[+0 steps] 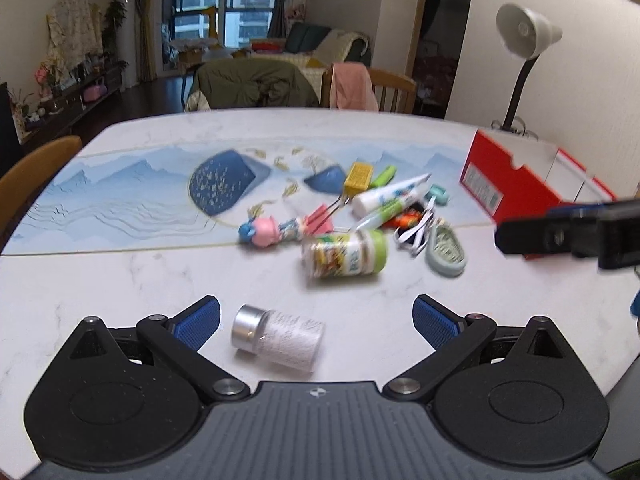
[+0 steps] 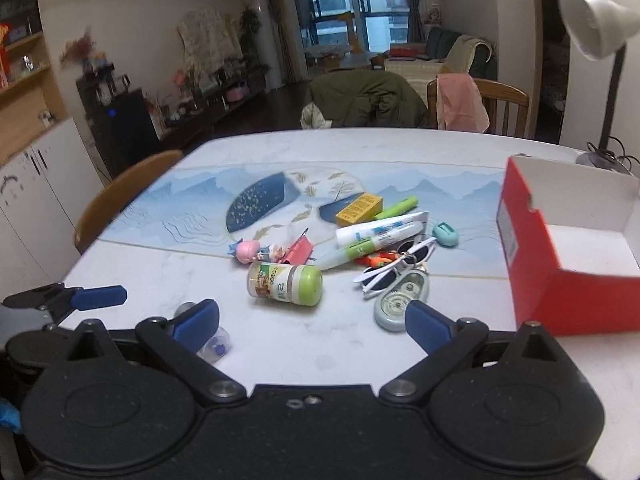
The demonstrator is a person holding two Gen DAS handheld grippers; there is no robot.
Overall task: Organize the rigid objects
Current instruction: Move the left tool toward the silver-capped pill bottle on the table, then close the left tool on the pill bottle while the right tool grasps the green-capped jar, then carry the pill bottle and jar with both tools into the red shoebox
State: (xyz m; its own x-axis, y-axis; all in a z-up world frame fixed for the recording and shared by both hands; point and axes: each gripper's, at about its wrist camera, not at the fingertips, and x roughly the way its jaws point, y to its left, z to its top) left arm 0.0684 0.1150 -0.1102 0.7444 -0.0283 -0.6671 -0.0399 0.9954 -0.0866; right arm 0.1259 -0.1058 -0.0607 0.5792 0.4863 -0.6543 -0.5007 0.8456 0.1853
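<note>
A small jar with a silver lid [image 1: 278, 338] lies on its side on the table between the fingers of my open left gripper [image 1: 316, 322]. Farther on lies a pile: a green-lidded bottle [image 1: 346, 253] [image 2: 286, 285], a doll [image 1: 272, 230] [image 2: 256, 251], white tubes [image 1: 390, 196] [image 2: 380, 230], a yellow box [image 1: 359, 177] [image 2: 359, 209], sunglasses [image 2: 394, 265] and a tape dispenser [image 1: 446, 248] [image 2: 400, 300]. My right gripper [image 2: 312, 320] is open and empty, just short of the pile. An open red shoebox [image 1: 520, 184] [image 2: 568, 252] stands at the right.
A white desk lamp [image 1: 524, 48] [image 2: 600, 40] stands behind the shoebox. Wooden chairs [image 1: 36, 172] [image 2: 120, 196] ring the marble table [image 1: 120, 300] [image 2: 280, 356]. The other gripper shows at the right edge of the left wrist view [image 1: 568, 234] and the left edge of the right wrist view [image 2: 68, 298].
</note>
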